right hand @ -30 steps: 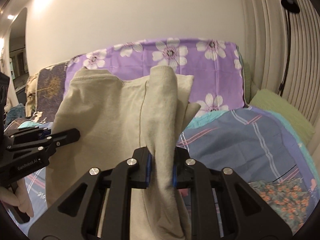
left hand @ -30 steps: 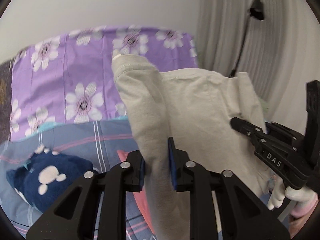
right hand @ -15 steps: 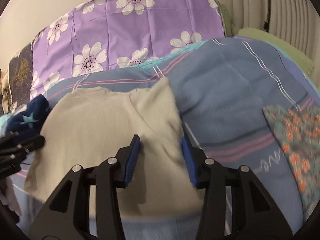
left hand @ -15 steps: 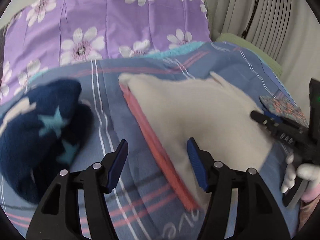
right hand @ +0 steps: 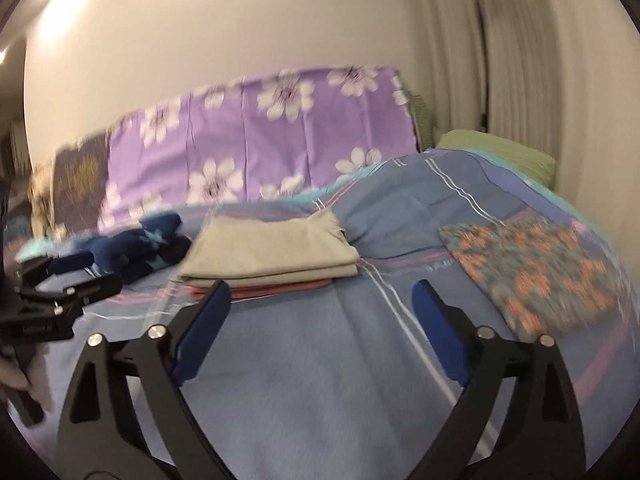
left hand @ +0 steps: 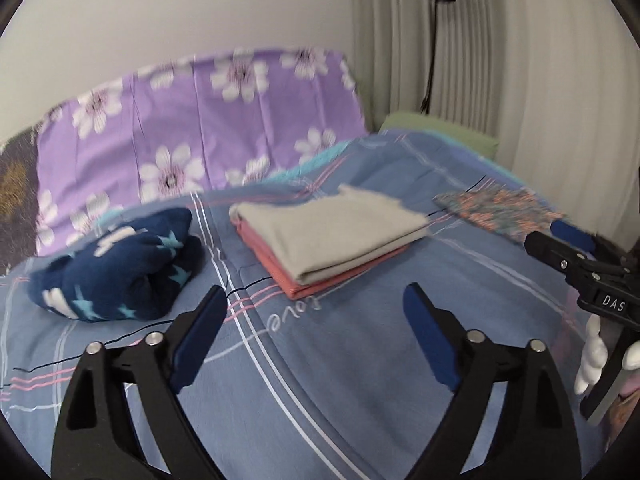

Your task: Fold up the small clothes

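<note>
A folded beige garment [left hand: 332,232] [right hand: 272,248] lies on top of a folded coral-red one [left hand: 340,276] [right hand: 276,289] on the blue striped bedspread [left hand: 360,360] [right hand: 340,360]. My left gripper [left hand: 316,322] is drawn back from the stack; its jaws are opening wide and nothing is between them. My right gripper [right hand: 322,320] also stands back, jaws opening, empty. The right gripper [left hand: 568,248] shows at the right edge of the left wrist view, and the left gripper [right hand: 68,276] at the left edge of the right wrist view.
A crumpled navy garment [left hand: 116,268] [right hand: 136,248] with pale stars lies left of the stack. A flat floral cloth [left hand: 496,212] [right hand: 536,272] lies to its right. A purple flowered cover [left hand: 192,136] stands behind, with a green pillow [right hand: 500,152] and curtains [left hand: 520,60] beyond.
Both grippers held the beige garment up a second ago. They lowered it onto the coral one, let go, opened wide and pulled back toward me.
</note>
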